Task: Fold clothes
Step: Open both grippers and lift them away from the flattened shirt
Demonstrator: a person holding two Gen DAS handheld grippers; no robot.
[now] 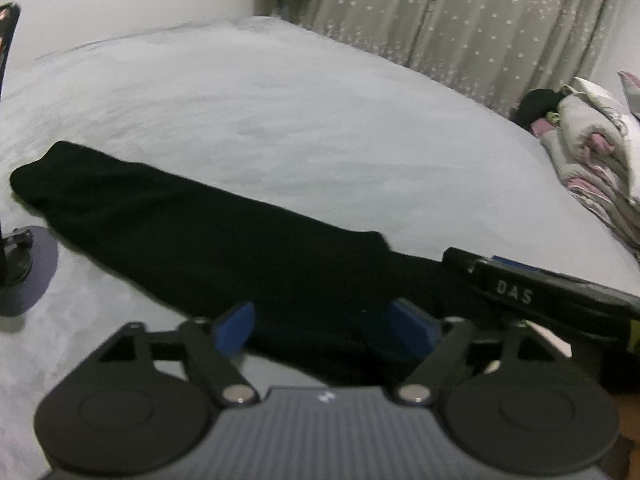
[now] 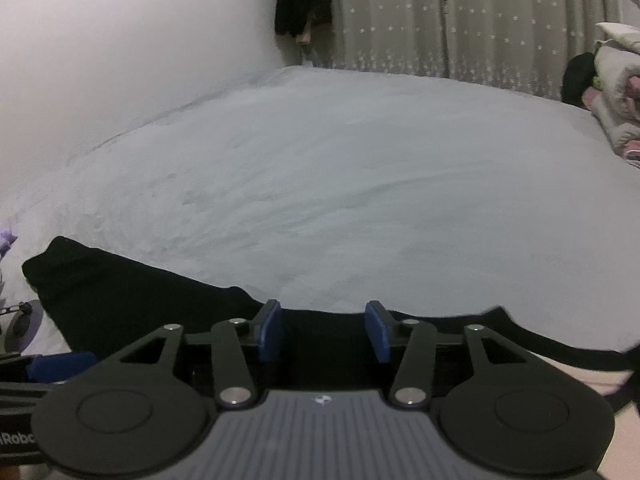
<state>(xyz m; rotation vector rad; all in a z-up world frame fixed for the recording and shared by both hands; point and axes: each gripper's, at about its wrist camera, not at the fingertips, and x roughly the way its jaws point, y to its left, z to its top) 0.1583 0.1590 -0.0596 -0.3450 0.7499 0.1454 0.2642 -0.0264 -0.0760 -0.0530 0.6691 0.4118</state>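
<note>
Both grippers stood spread over a long black garment on the bed.

In the left wrist view the black garment (image 1: 192, 232) lay as a narrow folded strip on the pale grey bed (image 1: 300, 120), its long axis running from the middle left of the frame down to the lower right, where it passed under the left gripper (image 1: 324, 332). That gripper's blue pads stood wide apart with the cloth beneath them and not pinched. The right gripper (image 2: 322, 332) was also parted, less widely, its pads over the garment's near edge at the bottom centre of its own view, with nothing clamped between them. Most of the strip stretched away to the left of both grippers, so the left gripper seemed the nearer to the far end. A heap of bedding (image 1: 592, 152) sat at the right edge.
</note>
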